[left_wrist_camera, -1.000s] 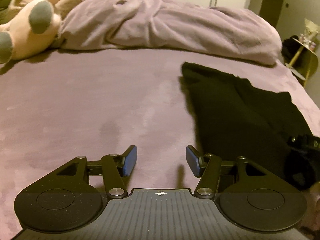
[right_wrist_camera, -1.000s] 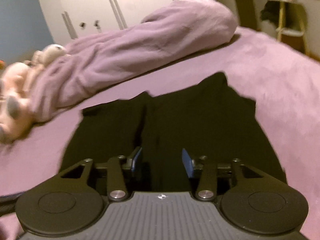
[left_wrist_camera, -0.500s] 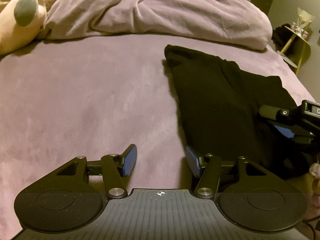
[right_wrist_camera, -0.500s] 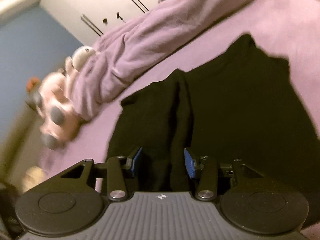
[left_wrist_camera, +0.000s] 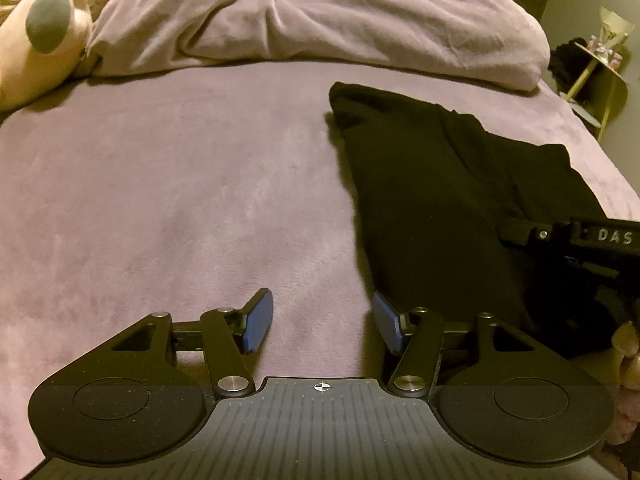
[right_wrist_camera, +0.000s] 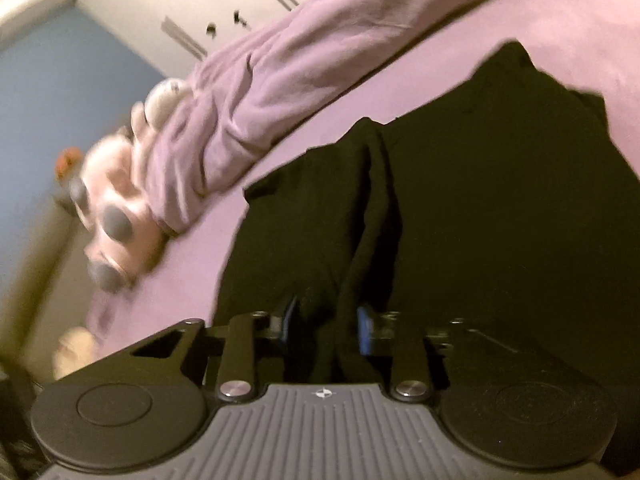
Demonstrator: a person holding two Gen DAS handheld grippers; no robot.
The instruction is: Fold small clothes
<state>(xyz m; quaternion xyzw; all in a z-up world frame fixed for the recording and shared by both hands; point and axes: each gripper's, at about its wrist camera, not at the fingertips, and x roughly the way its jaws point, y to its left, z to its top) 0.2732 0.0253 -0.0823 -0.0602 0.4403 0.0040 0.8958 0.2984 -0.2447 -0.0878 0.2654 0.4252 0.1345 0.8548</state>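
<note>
Nearest the left wrist camera, the left tongs hover with their blue-padded fingers spread apart above the purple bed sheet, gripping nothing. Just to their right lies the black garment, spread flat on the bed, its near left edge close beside the right finger. At the right edge of that view, the right tongs reach in over the garment. From the right wrist camera, the right tongs have closed on a raised ridge of the black garment, the fabric bunched between the blue pads. Beyond the garment, a rumpled purple duvet stretches across the bed. A pink plush toy rests at its far left end, and a small gold side table stands past the bed's right side.
</note>
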